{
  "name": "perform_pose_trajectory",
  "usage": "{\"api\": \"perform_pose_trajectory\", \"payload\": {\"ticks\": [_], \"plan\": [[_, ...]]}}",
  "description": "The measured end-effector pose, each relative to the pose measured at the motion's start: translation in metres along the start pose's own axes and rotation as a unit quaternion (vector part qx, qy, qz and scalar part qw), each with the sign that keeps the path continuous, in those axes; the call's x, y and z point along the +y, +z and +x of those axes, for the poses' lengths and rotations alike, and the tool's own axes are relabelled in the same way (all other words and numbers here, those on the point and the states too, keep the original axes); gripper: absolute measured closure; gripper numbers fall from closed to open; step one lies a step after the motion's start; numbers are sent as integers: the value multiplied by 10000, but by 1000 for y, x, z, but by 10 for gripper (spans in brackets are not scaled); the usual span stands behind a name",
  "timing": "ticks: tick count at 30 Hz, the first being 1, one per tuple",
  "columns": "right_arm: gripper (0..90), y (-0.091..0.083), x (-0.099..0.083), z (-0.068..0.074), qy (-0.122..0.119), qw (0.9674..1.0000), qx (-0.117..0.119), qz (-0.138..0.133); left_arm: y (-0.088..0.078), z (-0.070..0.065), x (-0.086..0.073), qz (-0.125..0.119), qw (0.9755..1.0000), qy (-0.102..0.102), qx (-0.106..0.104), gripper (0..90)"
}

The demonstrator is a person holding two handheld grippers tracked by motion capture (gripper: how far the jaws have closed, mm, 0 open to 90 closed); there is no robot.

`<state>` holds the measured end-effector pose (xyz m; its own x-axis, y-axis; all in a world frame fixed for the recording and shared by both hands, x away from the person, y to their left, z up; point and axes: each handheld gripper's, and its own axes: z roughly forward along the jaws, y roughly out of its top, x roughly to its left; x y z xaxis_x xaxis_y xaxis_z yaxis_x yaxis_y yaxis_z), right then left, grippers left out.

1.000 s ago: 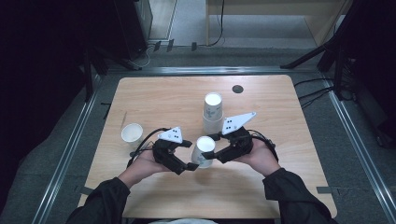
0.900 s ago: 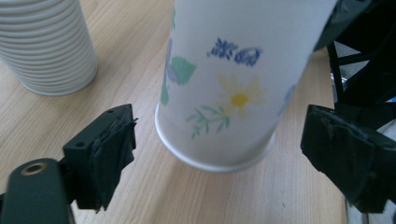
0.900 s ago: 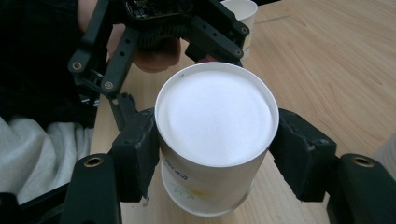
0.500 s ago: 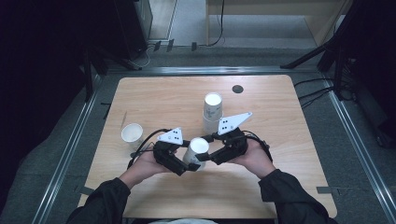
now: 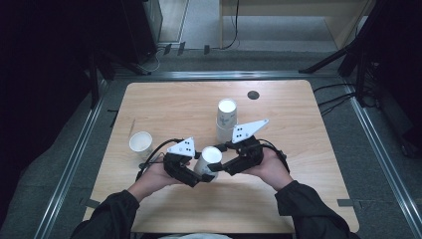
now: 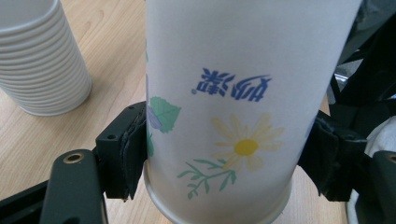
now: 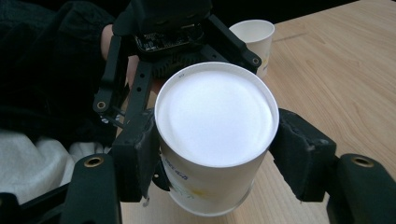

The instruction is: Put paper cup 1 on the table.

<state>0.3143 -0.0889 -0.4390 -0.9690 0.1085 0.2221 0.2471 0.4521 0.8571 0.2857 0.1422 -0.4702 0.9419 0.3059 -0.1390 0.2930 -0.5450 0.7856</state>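
A white paper cup [image 5: 210, 160] with a daisy print is held upside down, tilted, just above the table between both hands. My left gripper [image 5: 201, 174] has just been closing its jaws, and its pads [image 6: 128, 149] now press on the cup [image 6: 233, 107] near its rim. My right gripper [image 5: 221, 167] is shut on the same cup [image 7: 215, 116] from the other side, and the cup's white base faces that gripper's camera. Beyond the cup in the right gripper view is the left gripper [image 7: 173, 37] with the hand that holds it.
A stack of upside-down white cups [image 5: 226, 117] stands just behind the hands, close by at the left in the left gripper view [image 6: 42, 60]. A single upright cup [image 5: 141, 144] sits at the table's left. A small black disc [image 5: 253, 94] lies near the far edge of the wooden table [image 5: 308, 164].
The left gripper's jaws, wide apart a second ago, have closed onto the cup's sides. The cup has shifted slightly left. The right gripper keeps its grip.
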Motion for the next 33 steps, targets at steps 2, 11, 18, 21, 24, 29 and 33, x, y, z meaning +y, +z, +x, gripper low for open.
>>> {"api": "perform_pose_trajectory", "payload": {"ticks": [2, 11, 18, 21, 24, 29, 33], "plan": [[354, 1, 0, 0, 26, 10000, -7, 45, 1, 0, 0, 43, 10000, -3, 15, 262], [260, 3, -8, -6, -18, 9984, -125, 543, -7, 6, 0, 66, 9999, -106, 20, 268], [260, 3, -17, -9, -51, 9958, -310, 859, -10, 11, -3, 478, 9988, -34, 107, 269], [260, 4, -21, -10, -63, 9946, -428, 942, -9, 12, -4, 781, 9968, 18, 168, 269], [260, 5, -24, -11, -78, 9930, -492, 1072, -10, 14, -4, 951, 9952, 83, 237, 269], [260, 9, -27, -9, -162, 9913, -520, 1200, -9, 17, -4, 1151, 9927, 15, 364, 269], [260, 13, -30, -9, -256, 9893, -619, 1294, -7, 19, -4, 1327, 9904, -9, 391, 270]]}}
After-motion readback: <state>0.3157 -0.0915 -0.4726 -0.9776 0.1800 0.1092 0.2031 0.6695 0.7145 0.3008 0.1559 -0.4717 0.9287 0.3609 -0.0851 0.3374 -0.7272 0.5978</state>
